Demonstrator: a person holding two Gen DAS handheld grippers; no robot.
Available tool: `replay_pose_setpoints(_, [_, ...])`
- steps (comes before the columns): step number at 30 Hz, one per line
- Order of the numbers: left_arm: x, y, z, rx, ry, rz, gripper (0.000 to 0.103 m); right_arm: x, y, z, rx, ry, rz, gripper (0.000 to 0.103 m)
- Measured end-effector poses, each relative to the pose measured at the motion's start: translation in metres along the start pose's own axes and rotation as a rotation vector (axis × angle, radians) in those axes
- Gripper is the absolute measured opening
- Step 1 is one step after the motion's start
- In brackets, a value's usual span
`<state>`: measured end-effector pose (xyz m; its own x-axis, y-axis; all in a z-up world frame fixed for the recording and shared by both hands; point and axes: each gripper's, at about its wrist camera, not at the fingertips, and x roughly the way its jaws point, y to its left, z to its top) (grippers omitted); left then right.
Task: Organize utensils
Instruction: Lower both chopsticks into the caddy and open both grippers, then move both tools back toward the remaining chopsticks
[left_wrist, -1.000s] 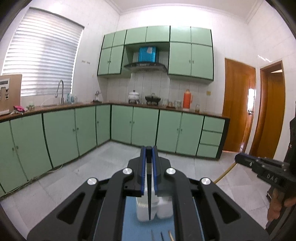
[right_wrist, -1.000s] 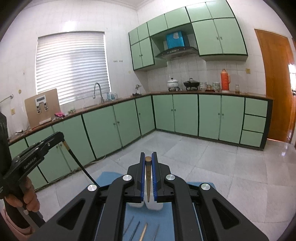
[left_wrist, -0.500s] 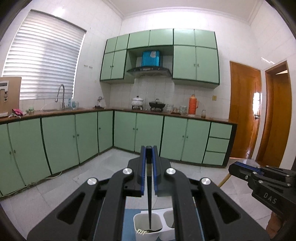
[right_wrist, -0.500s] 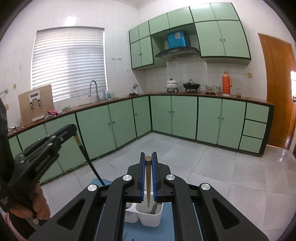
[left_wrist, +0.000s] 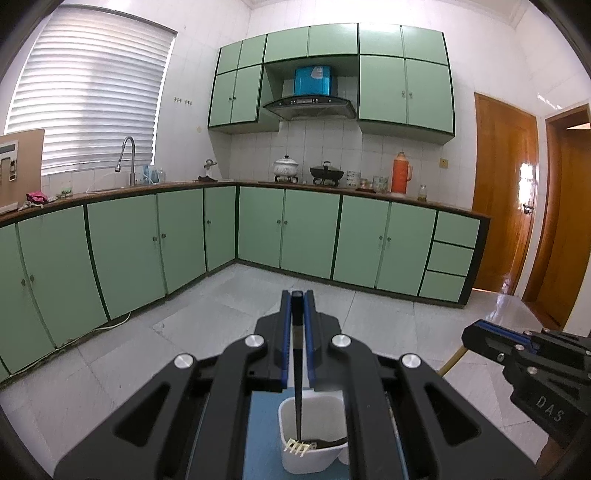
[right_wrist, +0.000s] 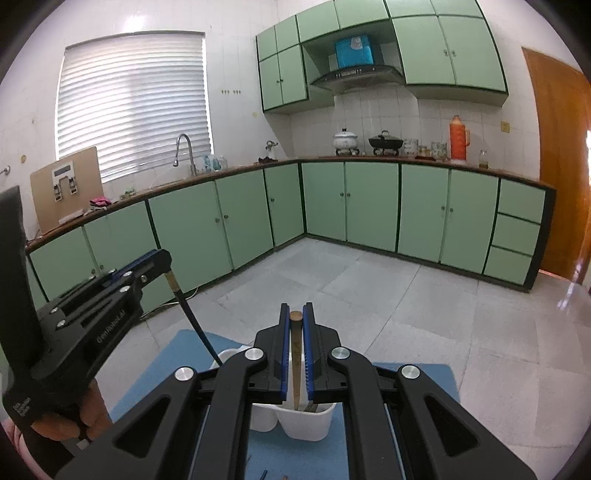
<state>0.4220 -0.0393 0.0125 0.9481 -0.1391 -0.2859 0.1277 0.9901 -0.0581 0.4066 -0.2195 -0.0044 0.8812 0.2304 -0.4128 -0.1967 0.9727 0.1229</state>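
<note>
A dark-handled fork is clamped between the fingers of the left gripper, its pale tines lying inside the white holder at 6 o'clock. A wooden-handled utensil is gripped by the right gripper, its lower end dipped into the holder's right-hand cup on the blue mat.

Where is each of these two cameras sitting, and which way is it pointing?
Left wrist view: sits on the left gripper, looking along its fingers at a black-handled utensil entering a white holder; the right gripper shows at right.
Right wrist view: sits on the right gripper, fingers clamping a wooden-handled utensil over the holder on a blue mat; the left gripper and a hand show at left.
Shared: holder, green cabinets, orange flask.
</note>
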Motion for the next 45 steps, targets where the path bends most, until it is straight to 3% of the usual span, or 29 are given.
replay_pose_setpoints(21, [0.005, 0.021, -0.027, -0.02, 0.072, 0.029, 0.008, 0.01, -0.03, -0.018, 0.114, 0.043, -0.008, 0.008])
replay_pose_setpoints(23, [0.002, 0.021, -0.027, -0.024, 0.069, 0.032, 0.017, 0.011, -0.034, -0.019, 0.123, 0.052, -0.014, 0.008])
replay_pose_setpoints(25, [-0.002, 0.024, -0.027, -0.038, 0.059, 0.037, 0.044, 0.009, -0.036, -0.021, 0.131, 0.058, -0.022, 0.011])
replay_pose_setpoints(35, [-0.032, 0.033, -0.028, -0.062, 0.027, 0.04, 0.073, -0.016, -0.034, -0.027, 0.123, 0.013, -0.039, 0.054])
replay_pose_setpoints(38, [-0.044, 0.033, -0.03, -0.059, 0.02, 0.045, 0.087, -0.03, -0.03, -0.029, 0.111, -0.016, -0.056, 0.068])
replay_pose_setpoints(45, [-0.079, 0.028, -0.045, -0.044, 0.021, 0.035, 0.094, -0.063, -0.013, -0.045, 0.052, -0.047, -0.059, 0.078])
